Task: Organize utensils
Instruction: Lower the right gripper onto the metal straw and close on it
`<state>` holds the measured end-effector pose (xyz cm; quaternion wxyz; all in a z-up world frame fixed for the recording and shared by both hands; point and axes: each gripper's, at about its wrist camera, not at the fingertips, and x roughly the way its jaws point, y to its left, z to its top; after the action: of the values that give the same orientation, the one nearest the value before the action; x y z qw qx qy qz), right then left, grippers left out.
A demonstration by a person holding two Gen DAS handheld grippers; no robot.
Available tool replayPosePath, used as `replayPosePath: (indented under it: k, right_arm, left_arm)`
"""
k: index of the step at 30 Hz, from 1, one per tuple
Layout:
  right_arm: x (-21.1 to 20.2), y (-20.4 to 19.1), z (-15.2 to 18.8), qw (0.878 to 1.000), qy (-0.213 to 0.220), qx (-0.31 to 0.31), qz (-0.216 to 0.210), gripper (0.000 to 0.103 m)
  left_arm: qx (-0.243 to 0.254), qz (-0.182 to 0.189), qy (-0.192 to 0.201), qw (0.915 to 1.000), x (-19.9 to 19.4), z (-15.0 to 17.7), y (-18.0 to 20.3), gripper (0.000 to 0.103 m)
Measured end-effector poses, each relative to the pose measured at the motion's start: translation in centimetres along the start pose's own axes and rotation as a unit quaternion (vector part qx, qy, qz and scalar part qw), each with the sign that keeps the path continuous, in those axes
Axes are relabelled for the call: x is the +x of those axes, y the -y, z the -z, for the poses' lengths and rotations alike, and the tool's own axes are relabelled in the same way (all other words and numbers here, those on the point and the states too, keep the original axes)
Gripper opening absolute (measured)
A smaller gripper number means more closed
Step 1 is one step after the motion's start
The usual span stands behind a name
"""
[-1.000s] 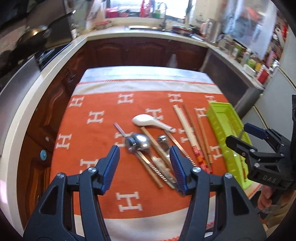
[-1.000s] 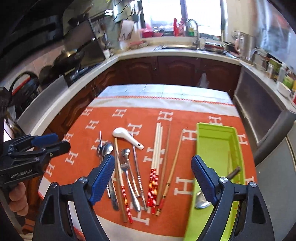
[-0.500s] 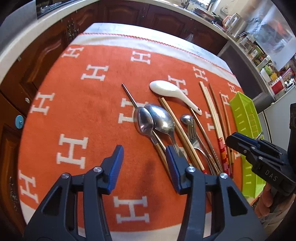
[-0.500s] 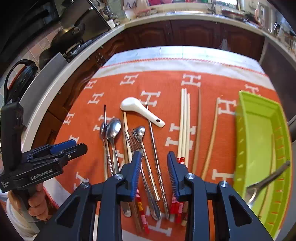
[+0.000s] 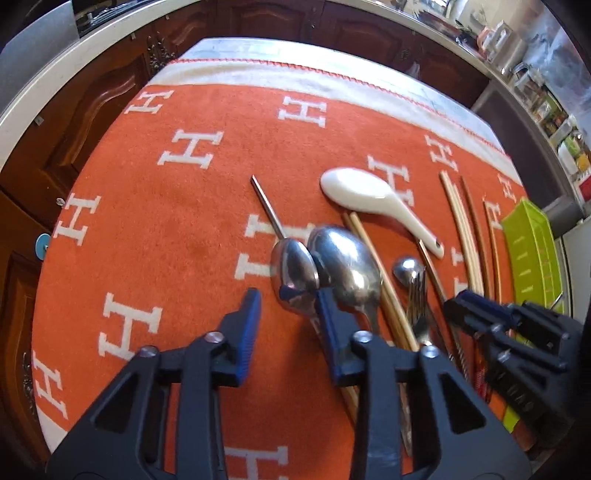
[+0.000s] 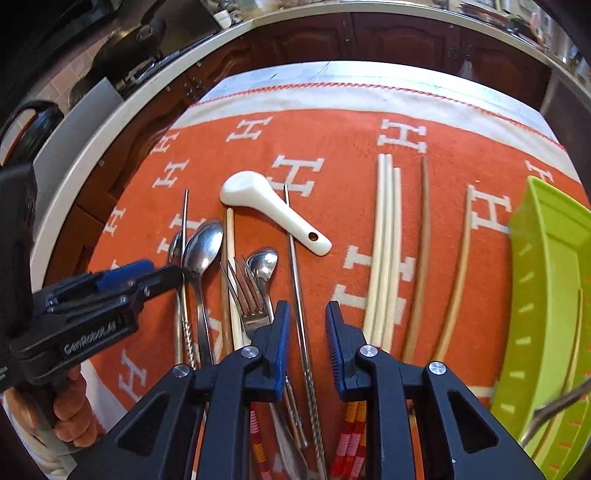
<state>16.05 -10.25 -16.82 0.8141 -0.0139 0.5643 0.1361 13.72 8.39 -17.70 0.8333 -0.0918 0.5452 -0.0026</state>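
Utensils lie in a row on the orange cloth: two metal spoons (image 5: 295,271) (image 5: 345,266), a white ceramic spoon (image 5: 364,194), a fork (image 6: 245,291), a small spoon (image 6: 263,263), metal chopsticks (image 6: 295,258) and pale chopsticks (image 6: 386,240). My left gripper (image 5: 288,299) is open, low over the smaller metal spoon's neck. My right gripper (image 6: 304,317) is open, its fingers either side of a metal chopstick. The green tray (image 6: 546,295) at the right holds a spoon handle (image 6: 554,406).
The cloth covers a table (image 6: 369,90) with dark wood cabinets (image 5: 295,22) around it. A white counter edge (image 5: 37,99) runs along the left. Brown chopsticks (image 6: 421,258) lie between the pale ones and the tray.
Both grippers have dropped toward the utensils. The right gripper narrowed from wide open and now straddles a metal chopstick. The left gripper moved in over the smaller metal spoon.
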Motion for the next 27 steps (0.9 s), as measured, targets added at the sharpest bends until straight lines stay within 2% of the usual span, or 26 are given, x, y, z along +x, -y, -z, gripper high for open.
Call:
replayPosePath:
  k: [1, 5, 11, 18, 21, 22, 27]
  right_arm:
    - [0.2, -0.4, 0.0, 1.000, -0.001, -0.004, 0.002, 0.019]
    - [0.4, -0.9, 0.1, 0.999, 0.006, -0.029, 0.016, 0.019]
    - [0.1, -1.8, 1.2, 0.997, 0.011, -0.070, 0.034, 0.019]
    - [-0.6, -1.9, 2.6, 0.995, 0.020, -0.088, 0.046, 0.018]
    - [-0.9, -1.4, 2.9, 0.996, 0.022, -0.072, 0.037, 0.010]
    - [-0.9, -1.1, 2.9, 0.997, 0.021, -0.066, 0.032, 0.005]
    - [-1.3, 0.3, 3.0, 0.999, 0.017, -0.024, -0.013, 0.005]
  left_arm:
    - [-0.001, -0.002, 0.003, 1.0000, 0.0, -0.1, 0.0, 0.018]
    - [-0.007, -0.004, 0.012, 0.9999, 0.1, -0.2, -0.1, 0.018]
    - [-0.010, 0.014, 0.012, 0.9998, -0.1, 0.1, -1.0, 0.017]
    - [0.005, -0.023, 0.011, 0.9996, 0.1, 0.1, 0.2, 0.020]
    - [0.009, -0.036, 0.017, 0.9992, 0.3, 0.1, 0.6, 0.018]
    - [0.003, -0.027, 0.018, 0.9995, 0.2, 0.2, 0.4, 0.015]
    - [-0.024, 0.027, 0.017, 0.9992, -0.6, 0.6, -1.8, 0.005]
